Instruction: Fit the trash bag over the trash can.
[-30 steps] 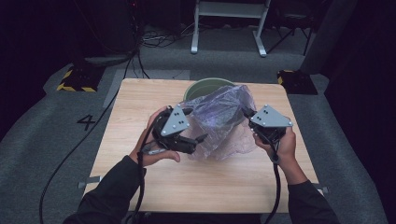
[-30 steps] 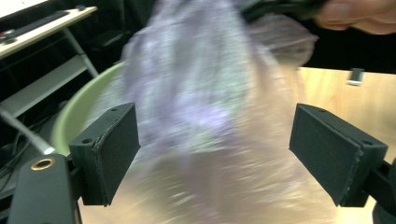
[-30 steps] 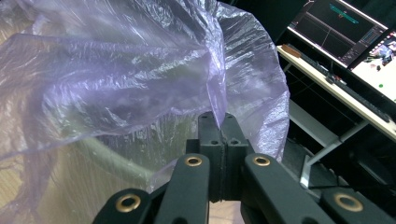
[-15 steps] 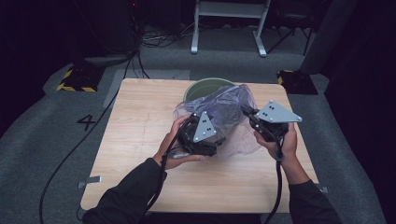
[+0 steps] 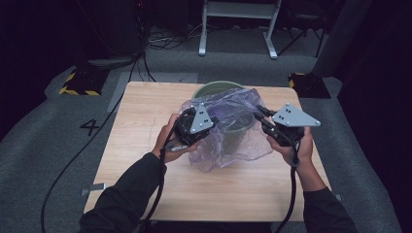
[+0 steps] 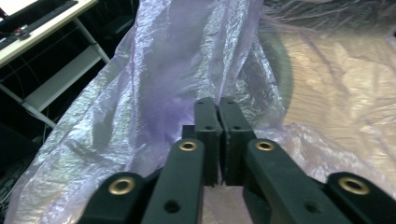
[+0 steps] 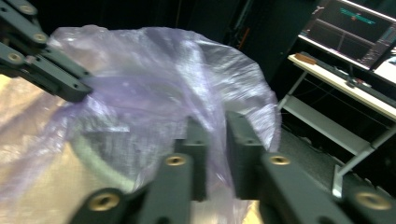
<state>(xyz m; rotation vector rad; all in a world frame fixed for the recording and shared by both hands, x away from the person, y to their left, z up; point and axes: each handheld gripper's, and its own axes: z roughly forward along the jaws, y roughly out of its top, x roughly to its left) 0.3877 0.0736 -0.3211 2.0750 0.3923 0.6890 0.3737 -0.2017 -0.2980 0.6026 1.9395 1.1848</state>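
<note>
- Dark room, grey carpet floor [image 5: 58, 160]; wooden table [image 5: 145, 121] at centre of the high view, its top otherwise bare.
- Bag [image 5: 228, 126]: thin, clear, purple-tinted plastic, draped over and around a green bin [image 5: 216, 88] at upper centre of the table. Loose film spills onto the wood at lower centre.
- Bin rim shows above the bag at the far side; through the film it appears as a green arc in the left gripper view.
- Left gripper [image 5: 206, 127]: at the bag's left edge, held in a hand [image 5: 167, 138]. Jaws have just been closing and now stand together, pinching a fold of bag between the pads, seen in the left gripper view [image 6: 218, 135].
- Right gripper [image 5: 258, 112]: at the bag's right edge, centre right of frame. Jaws have just been opening; a gap shows between them in the right gripper view [image 7: 217, 154], with bag film hanging in that gap. Whether the pads press it, cannot tell.
- Background: white desk frame [image 5: 238, 22] at top centre; yellow-black striped block [image 5: 77, 85] at upper left; numeral 4 [image 5: 90, 127] on the carpet, left of the table.
</note>
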